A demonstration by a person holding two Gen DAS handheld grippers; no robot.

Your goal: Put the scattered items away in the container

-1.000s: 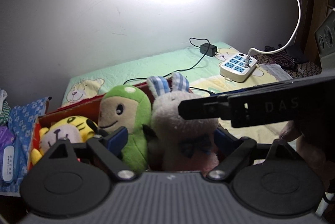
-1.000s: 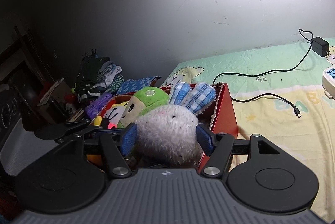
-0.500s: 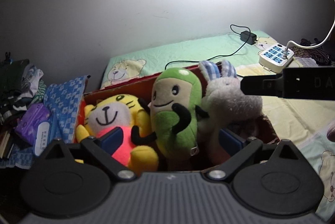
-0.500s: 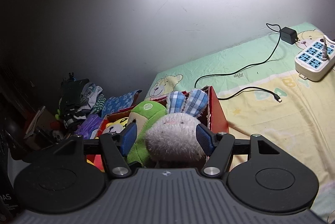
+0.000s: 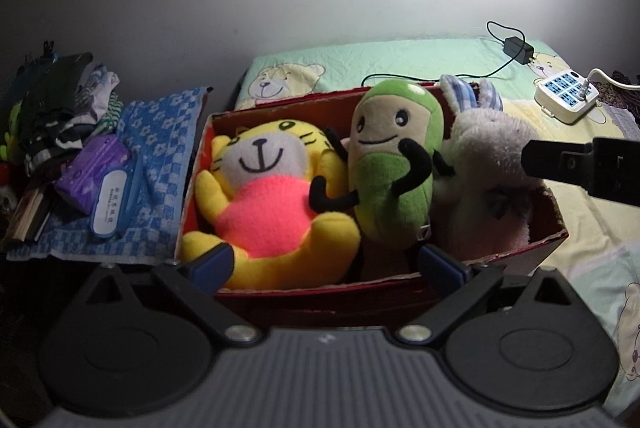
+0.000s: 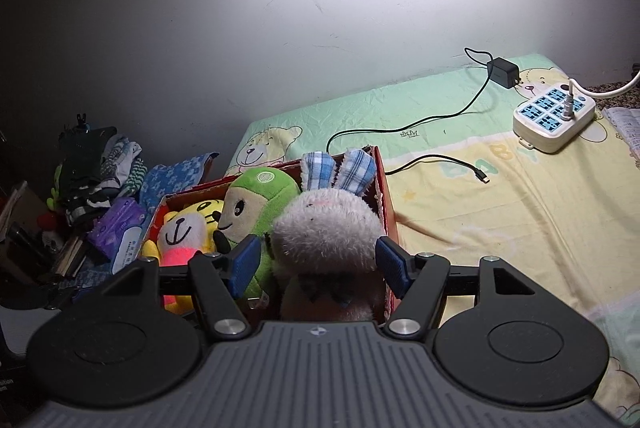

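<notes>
Changed since a second ago: left gripper (image 5: 326,264) has drawn back from the toys, so the whole red box (image 5: 520,252) now shows; the right gripper's view has shifted too, with more open bed (image 6: 500,212) to the right.
Left gripper: released, jaws wide, nothing between the pads; it hangs above the box's near rim.
Right gripper (image 6: 320,262): jaws flank the white rabbit's (image 6: 328,228) head; whether the pads press on it cannot be told.
Box contents: yellow tiger (image 5: 272,196) at left, green plush (image 5: 394,164) in the middle, rabbit at the right end, packed side by side.
Edges: box stands at the bed's left edge, beside a blue towel (image 5: 160,148).
Open room: bare sheet right of the box, up to a black cable (image 6: 440,160) and power strip (image 6: 554,116).
</notes>
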